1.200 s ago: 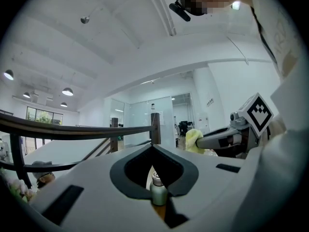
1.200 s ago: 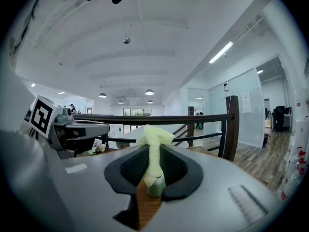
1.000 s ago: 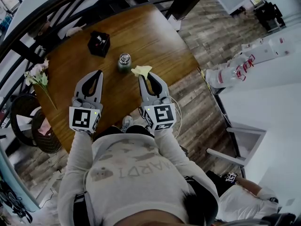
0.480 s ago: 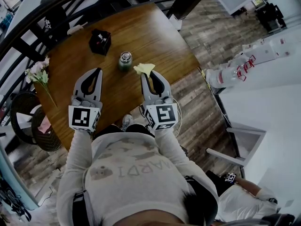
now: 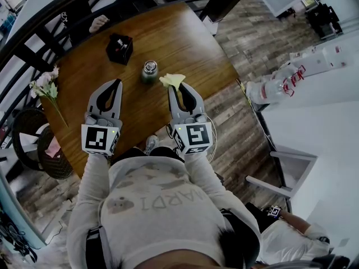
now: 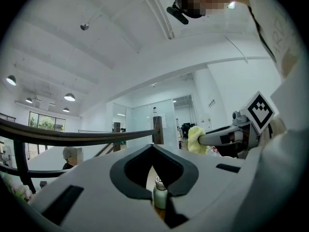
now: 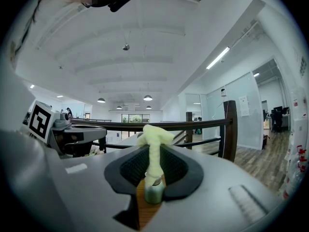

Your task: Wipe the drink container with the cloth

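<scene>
Pinching the cloth (image 5: 171, 80), the right gripper (image 5: 175, 88) hovers beside the drink container (image 5: 149, 72).

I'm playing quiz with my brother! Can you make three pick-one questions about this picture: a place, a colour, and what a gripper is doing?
1. Where is the drink container? A) on the floor B) in the black box C) on the wooden table
2. What colour is the cloth? A) pale yellow B) red C) blue
3. What are the right gripper's jaws doing? A) wide open, empty B) shut on the cloth C) shut on the drink container
Answers: 1 C, it stands on the tabletop; 2 A, yellow in every view; 3 B, the cloth sticks up between the closed jaws.
</scene>
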Action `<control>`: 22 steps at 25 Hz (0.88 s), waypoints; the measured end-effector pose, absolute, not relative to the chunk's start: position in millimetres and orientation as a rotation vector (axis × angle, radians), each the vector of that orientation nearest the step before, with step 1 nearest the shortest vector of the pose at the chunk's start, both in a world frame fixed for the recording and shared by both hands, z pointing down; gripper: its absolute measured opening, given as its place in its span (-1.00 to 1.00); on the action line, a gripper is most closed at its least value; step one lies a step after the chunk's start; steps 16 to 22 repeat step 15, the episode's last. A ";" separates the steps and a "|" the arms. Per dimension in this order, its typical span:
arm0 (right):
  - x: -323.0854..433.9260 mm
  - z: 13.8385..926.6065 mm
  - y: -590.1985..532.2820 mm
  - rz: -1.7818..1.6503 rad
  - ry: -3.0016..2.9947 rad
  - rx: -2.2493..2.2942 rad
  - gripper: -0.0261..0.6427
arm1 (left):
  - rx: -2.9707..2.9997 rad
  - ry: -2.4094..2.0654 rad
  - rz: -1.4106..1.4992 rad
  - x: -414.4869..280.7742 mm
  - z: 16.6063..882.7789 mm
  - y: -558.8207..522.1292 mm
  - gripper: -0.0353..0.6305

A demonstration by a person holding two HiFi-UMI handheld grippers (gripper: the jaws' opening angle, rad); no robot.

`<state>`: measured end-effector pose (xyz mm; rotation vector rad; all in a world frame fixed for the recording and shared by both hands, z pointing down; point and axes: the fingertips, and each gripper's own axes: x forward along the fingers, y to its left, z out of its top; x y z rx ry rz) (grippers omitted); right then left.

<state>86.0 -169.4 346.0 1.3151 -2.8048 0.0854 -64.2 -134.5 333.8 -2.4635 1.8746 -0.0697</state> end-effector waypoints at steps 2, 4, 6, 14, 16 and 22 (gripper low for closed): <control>86.9 346.2 -170.9 0.085 -2.806 1.316 -0.69 | -2.463 1.865 -0.079 -62.7 331.8 -135.8 -0.88; 87.4 345.3 -171.6 0.085 -2.809 1.316 -0.69 | -2.461 1.860 -0.077 -61.9 330.4 -136.5 -0.88; 88.1 343.7 -171.8 0.084 -2.812 1.317 -0.69 | -2.462 1.858 -0.073 -61.3 329.4 -136.7 -0.88; 87.2 344.0 -171.3 0.082 -2.816 1.320 -0.69 | -2.466 1.861 -0.047 -63.0 330.4 -135.9 -0.88; 86.1 344.1 -171.0 0.081 -2.816 1.320 -0.69 | -2.466 1.860 -0.043 -64.0 330.4 -135.6 -0.88; 86.1 344.1 -171.0 0.081 -2.816 1.320 -0.69 | -2.466 1.860 -0.043 -64.0 330.4 -135.6 -0.88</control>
